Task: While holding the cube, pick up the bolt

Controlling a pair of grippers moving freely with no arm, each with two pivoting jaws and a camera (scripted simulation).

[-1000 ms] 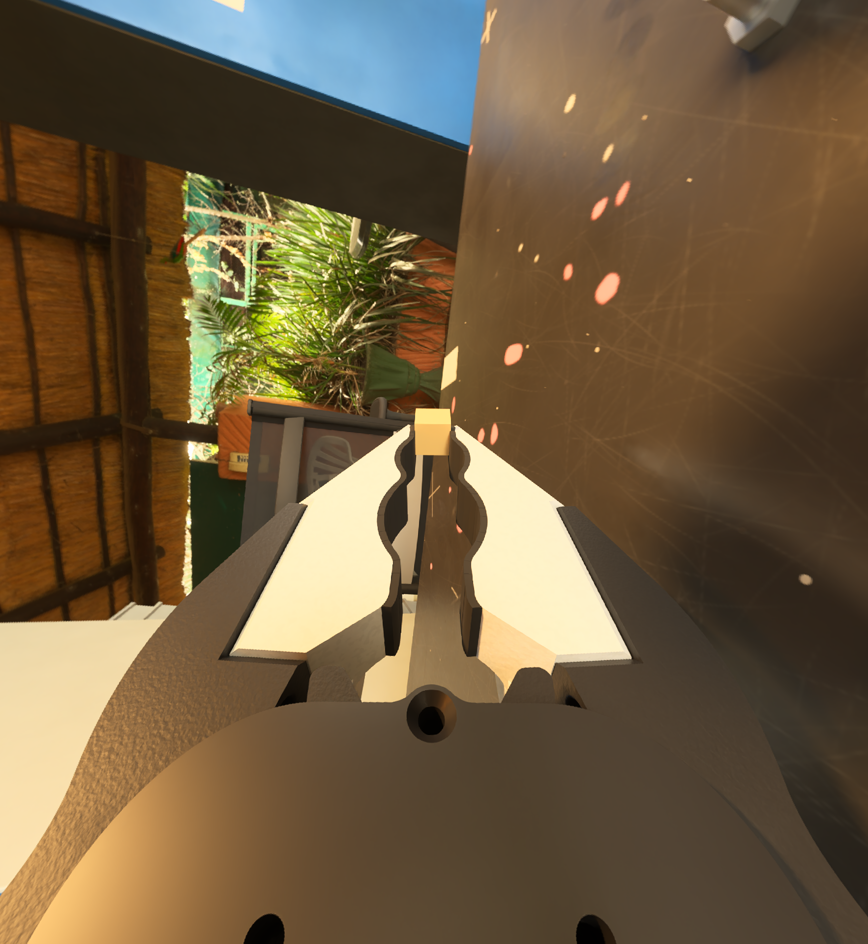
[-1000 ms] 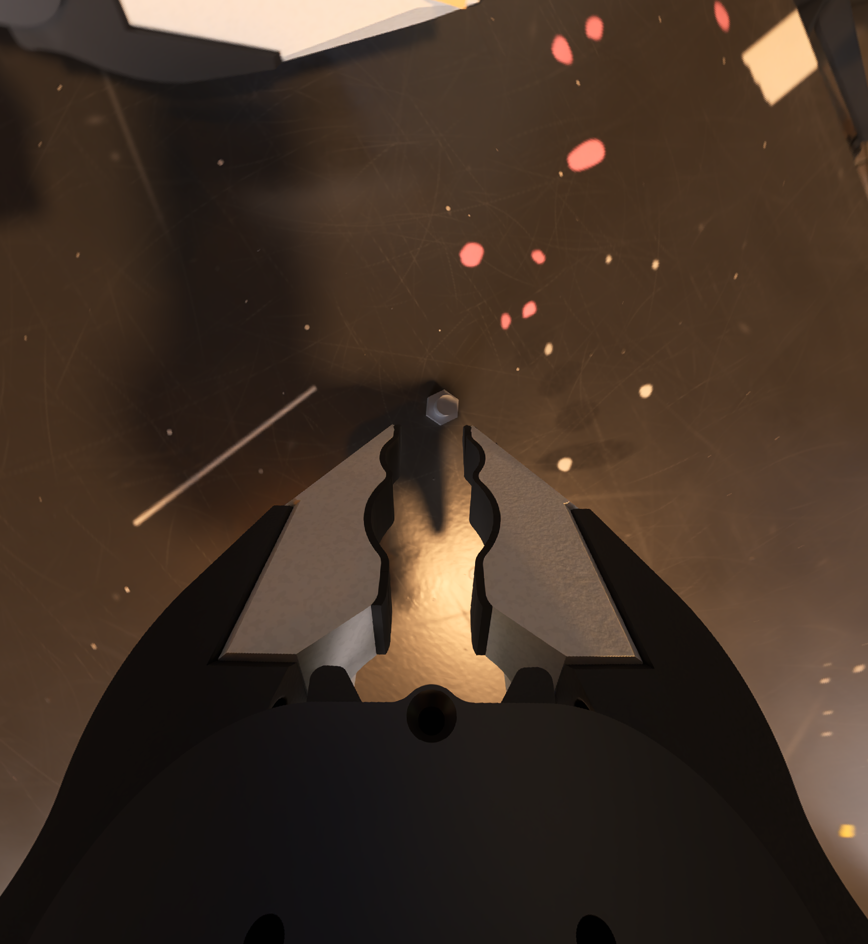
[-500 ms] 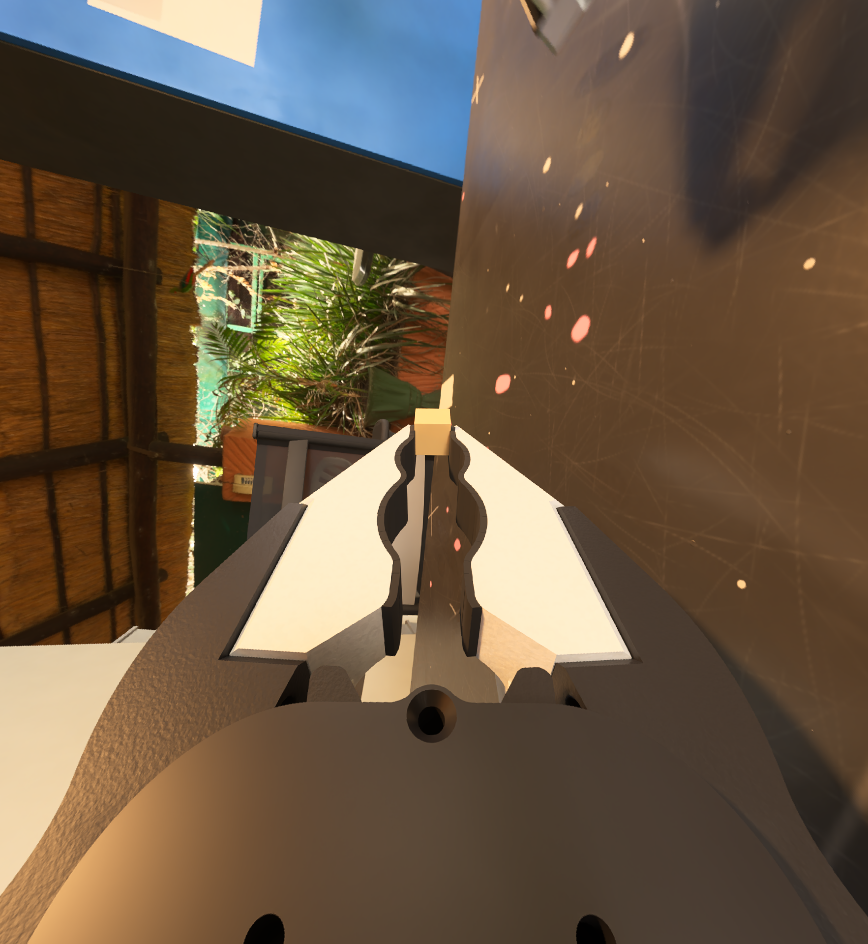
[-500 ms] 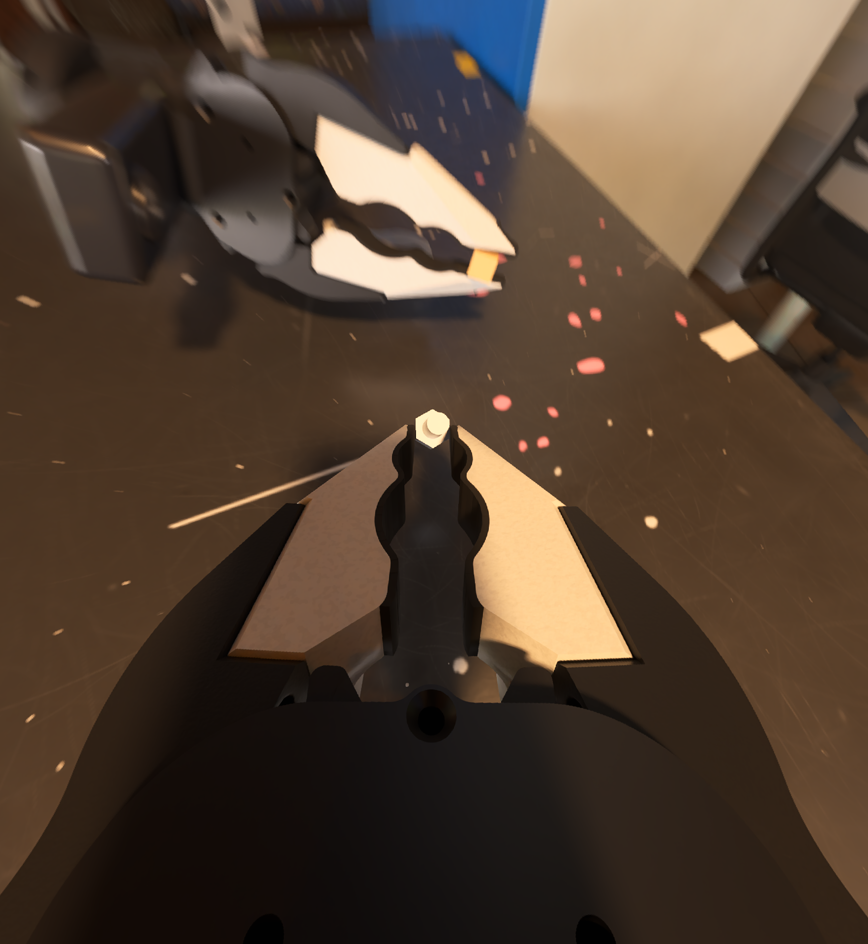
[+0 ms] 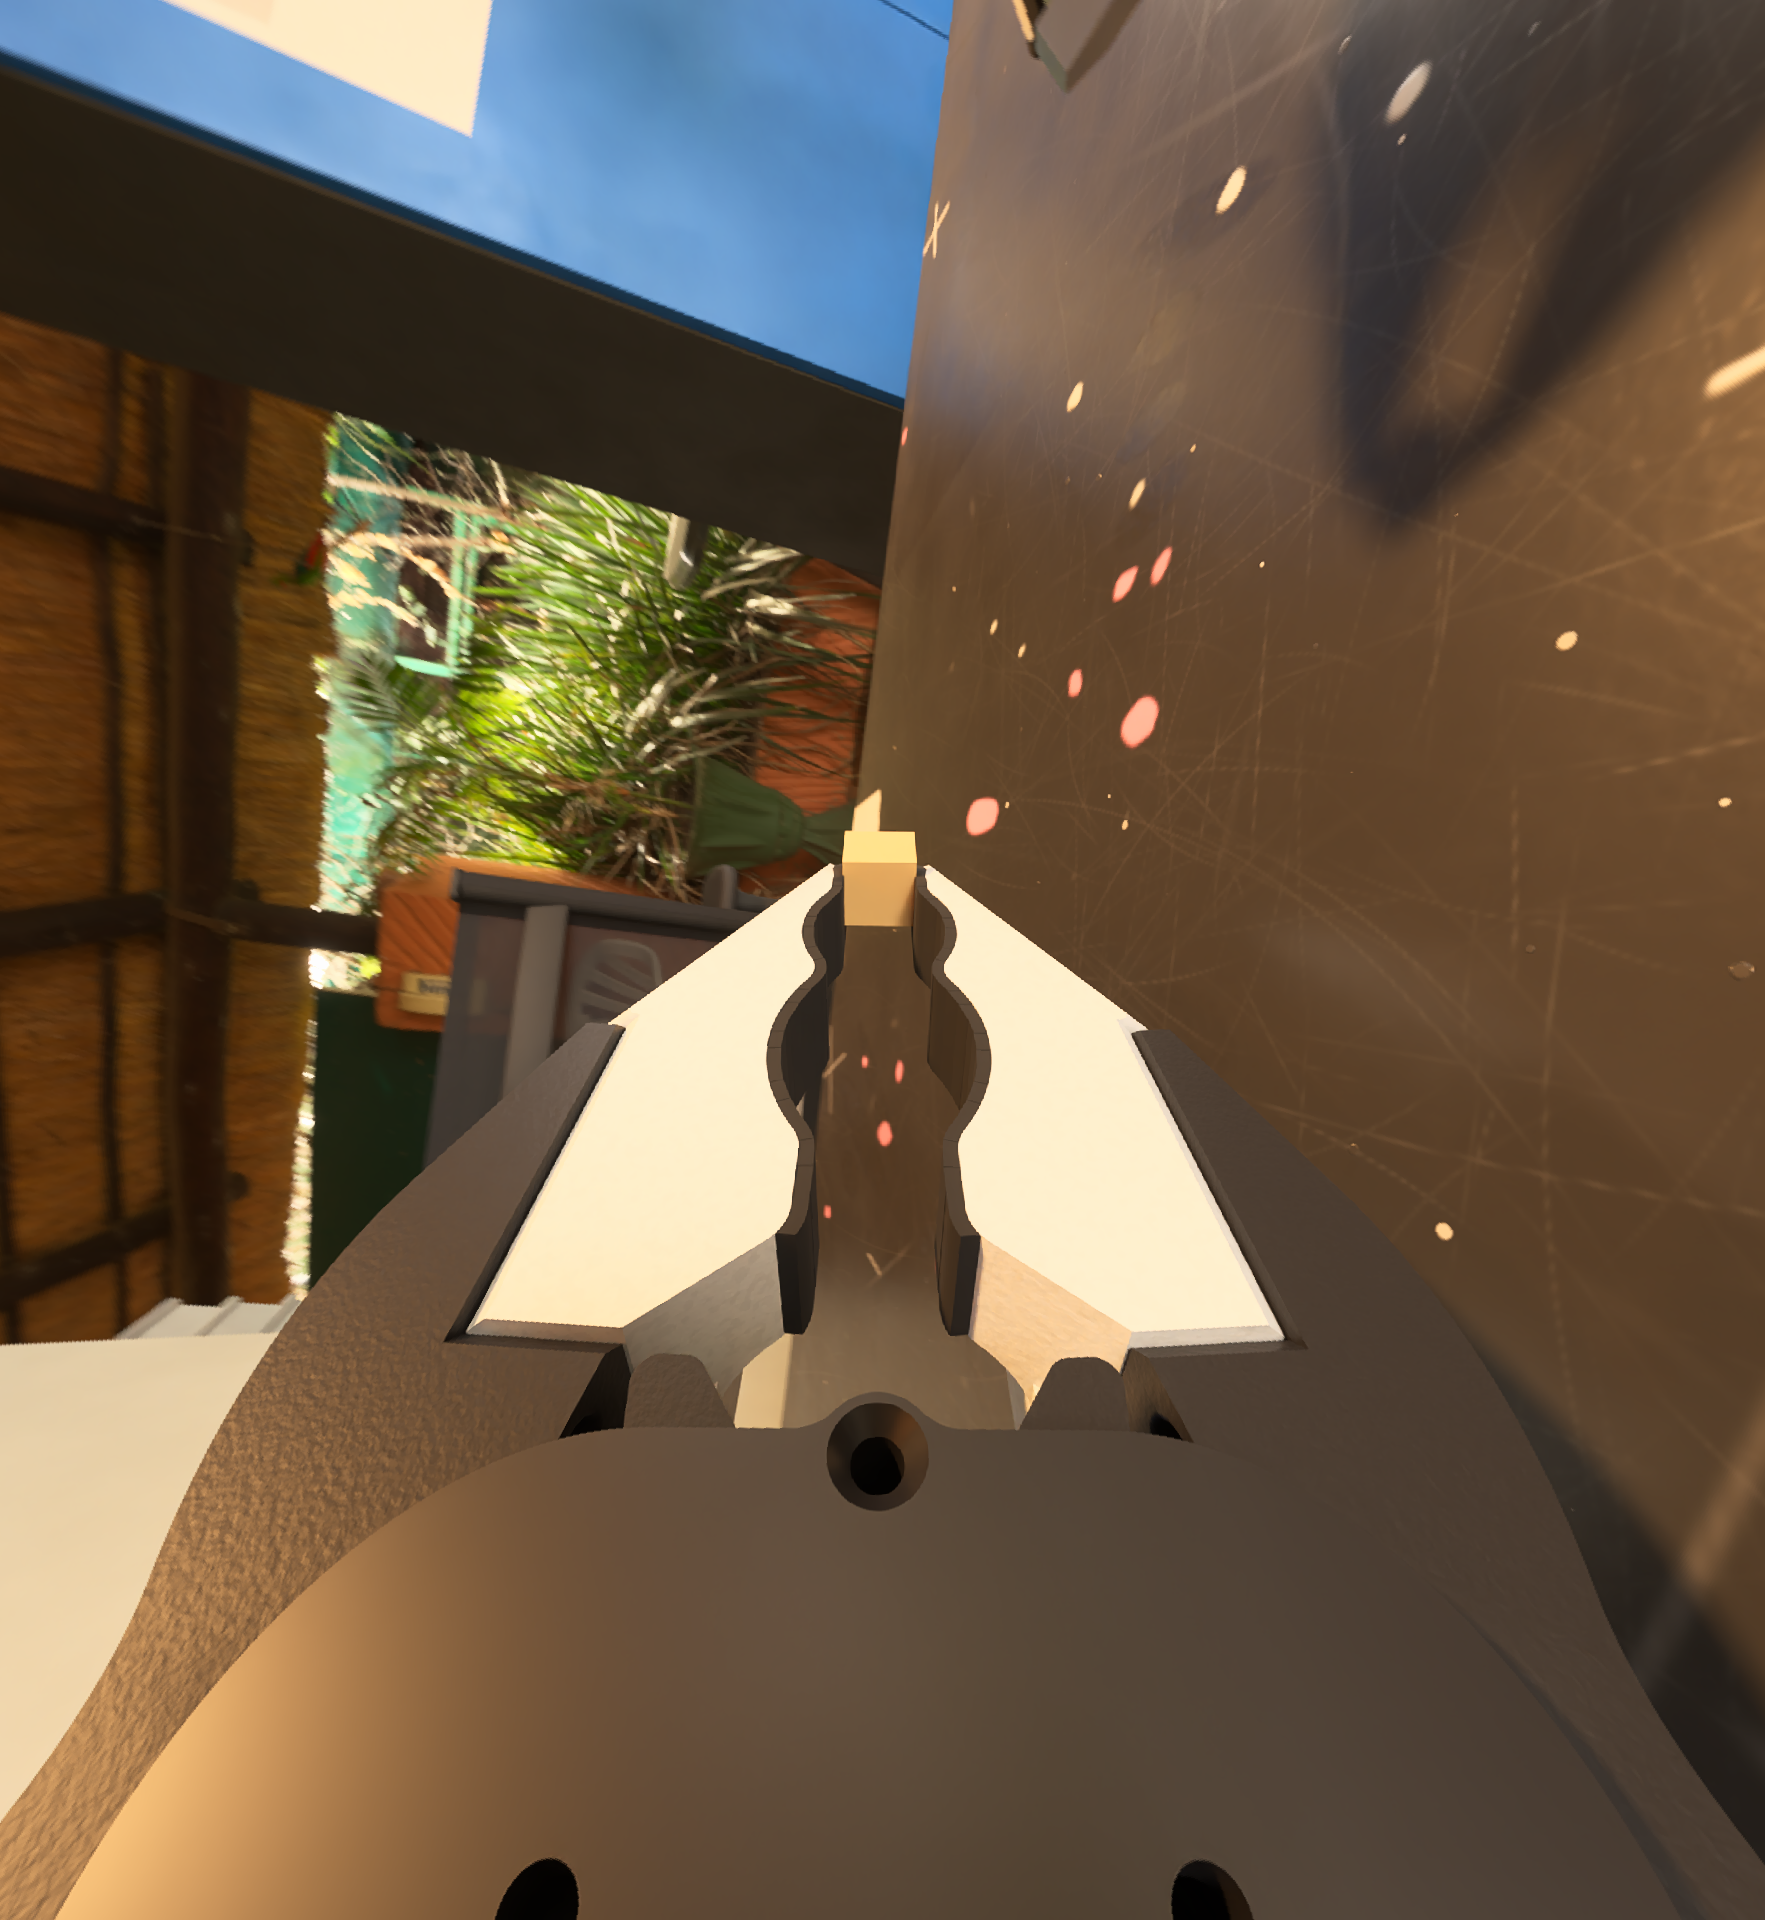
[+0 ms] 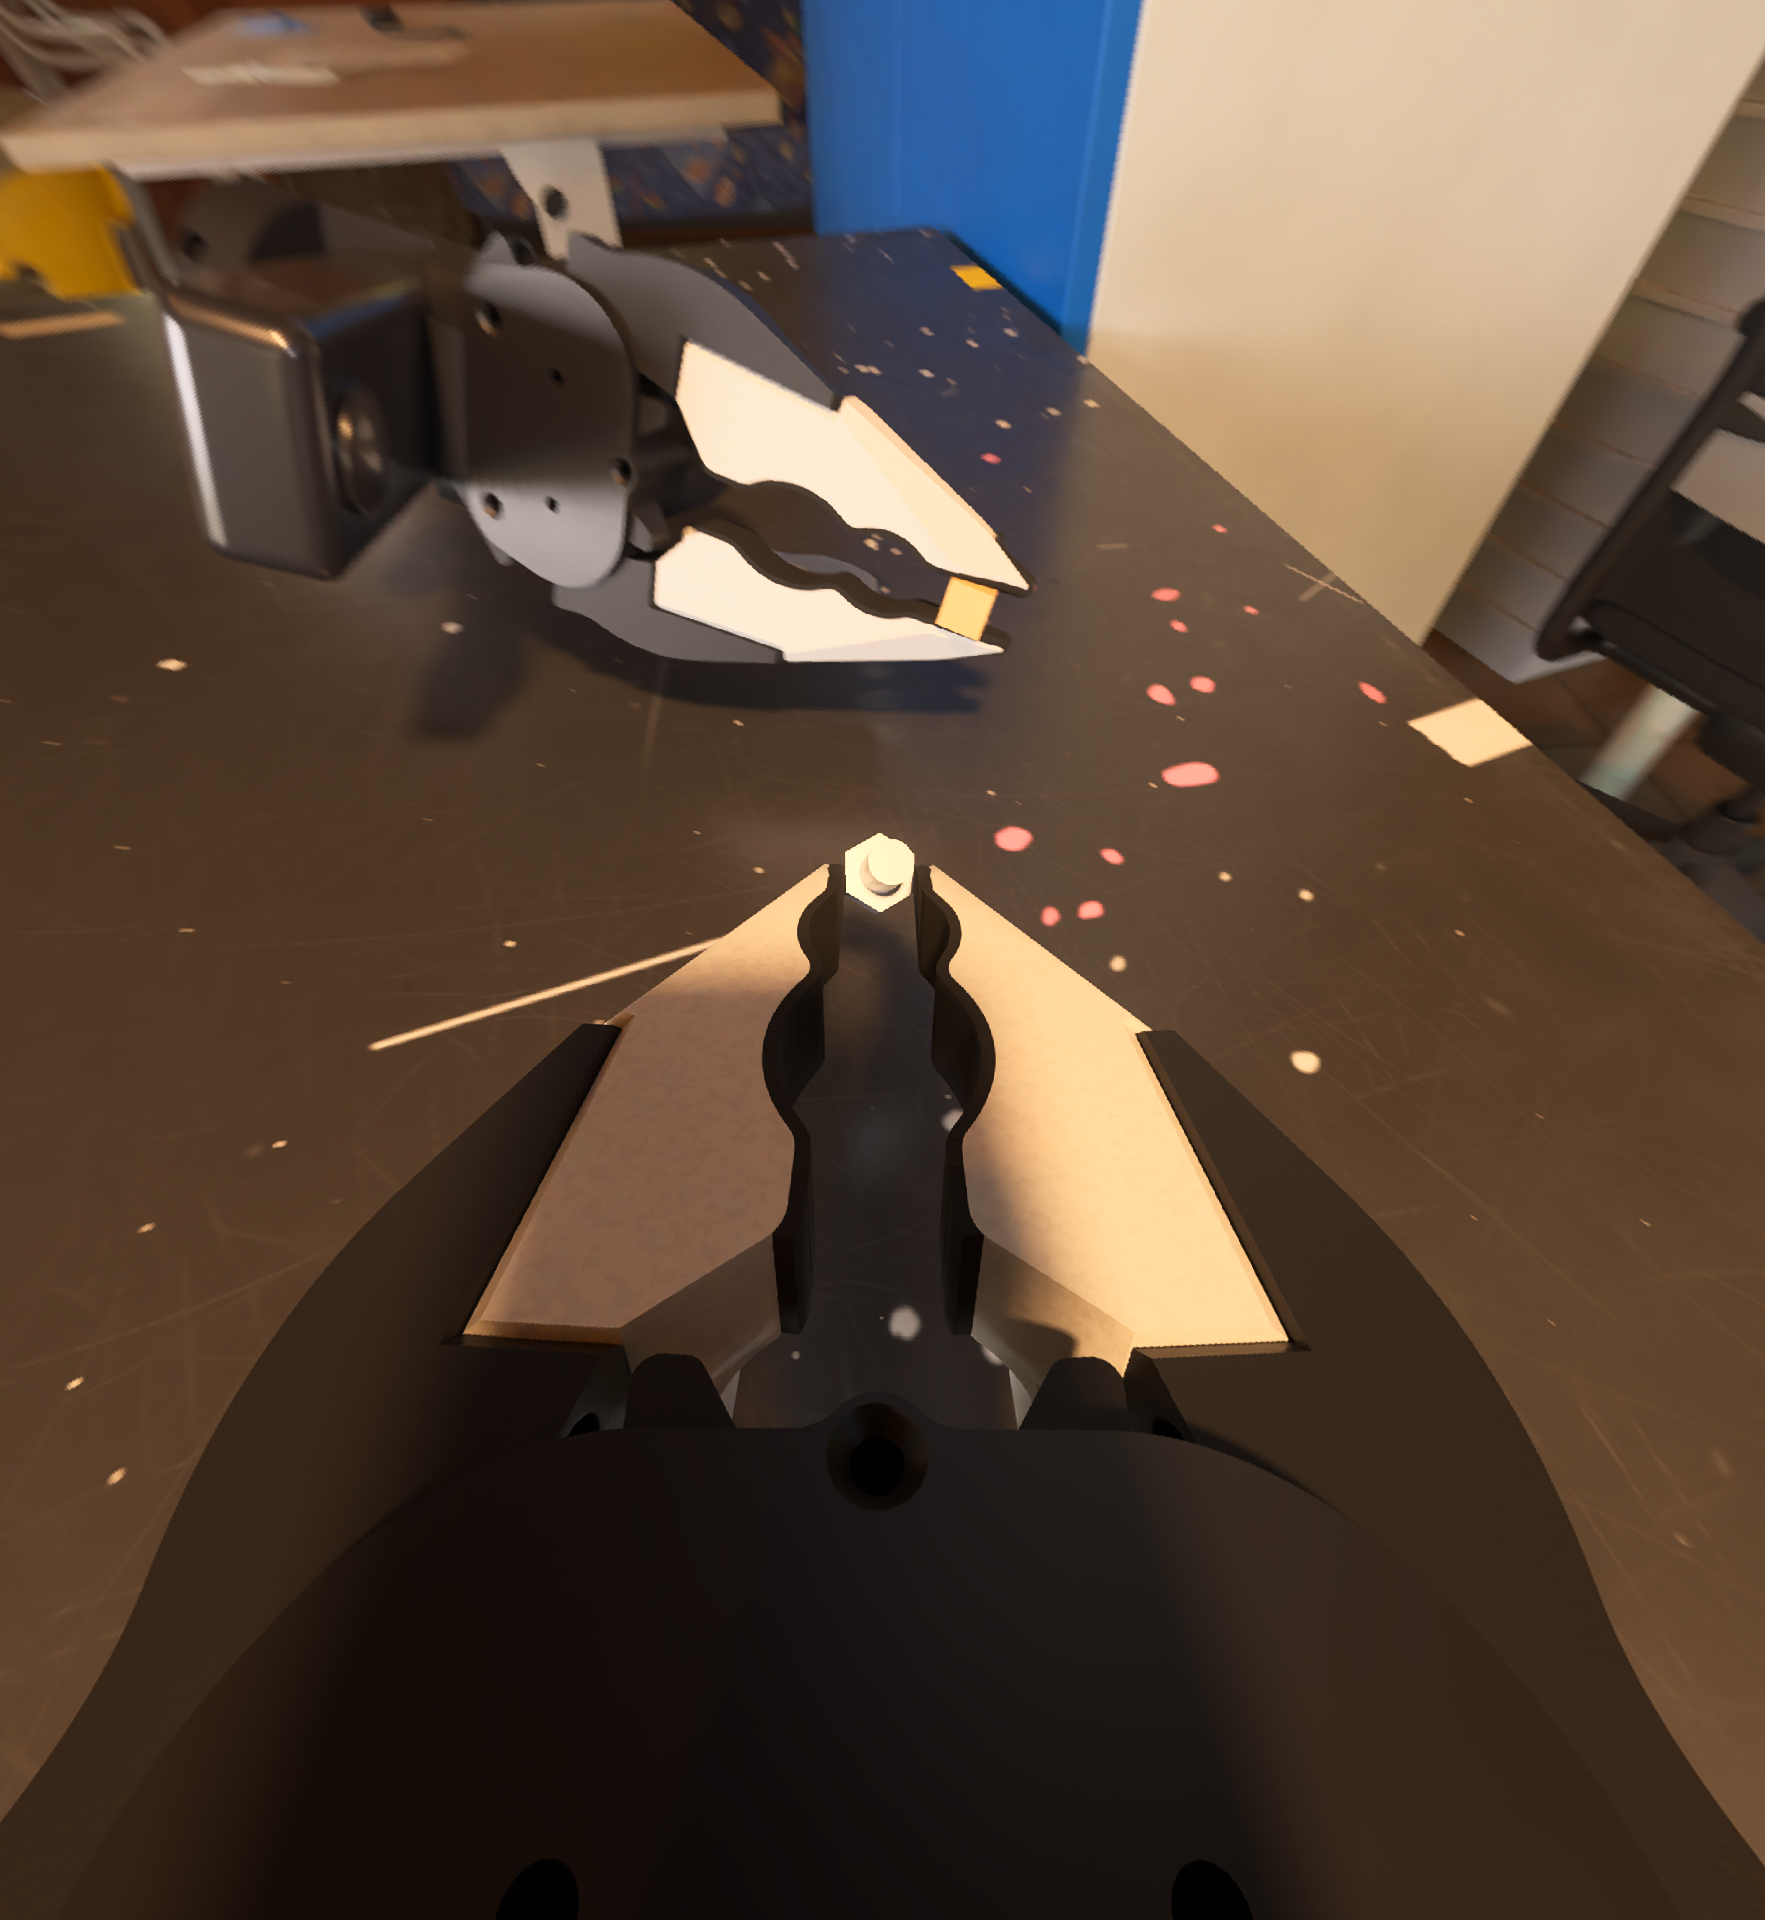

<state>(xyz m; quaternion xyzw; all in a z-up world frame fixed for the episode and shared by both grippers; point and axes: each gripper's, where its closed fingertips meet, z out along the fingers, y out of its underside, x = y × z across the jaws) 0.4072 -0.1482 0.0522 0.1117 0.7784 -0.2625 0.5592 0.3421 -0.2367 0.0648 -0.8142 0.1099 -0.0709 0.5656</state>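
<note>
My left gripper [image 5: 879, 883] is shut on a small tan cube [image 5: 879, 881] held at its fingertips. It is turned on its side, so the dark table [image 5: 1377, 935] stands like a wall on the right. The right wrist view shows the left gripper [image 6: 971, 613] hovering over the table with the cube [image 6: 964, 608] between its tips. My right gripper [image 6: 879, 883] is shut on a small pale bolt [image 6: 879, 871], its hex head showing between the tips, held above the dark table [image 6: 338, 935].
The scratched table has pink and pale paint specks [image 6: 1190, 774] and a thin pale streak [image 6: 545, 997]. A white panel [image 6: 1429, 260] and a blue wall [image 6: 940, 125] stand at the table's far edge. A wooden board [image 6: 390, 94] is behind the left gripper.
My right gripper closed on the bolt and lifted it off the table, tilting up so the left gripper came into view. The left gripper kept the cube and shifted only slightly.
</note>
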